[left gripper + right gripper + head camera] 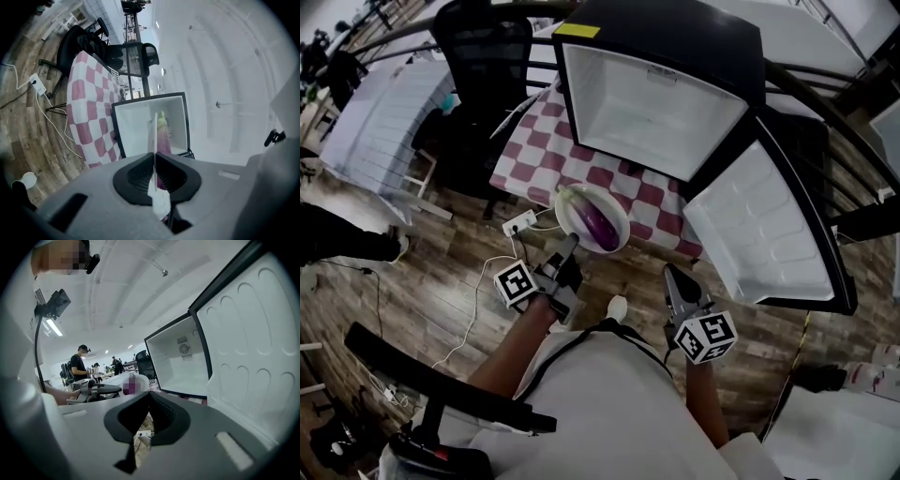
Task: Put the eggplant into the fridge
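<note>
The left tongs [569, 247] clench the plate [567, 198] by its rim, eggplant [598, 223] aboard; the right tongs [675, 275] are clenched, empty. A tilt could roll it off before the fridge [647, 112].

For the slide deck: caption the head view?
Left gripper holds plate with eggplant before the open fridge on a checkered table.

No print reads; the yellow sticker [577, 30] on the fridge [675, 37] is blurred
</note>
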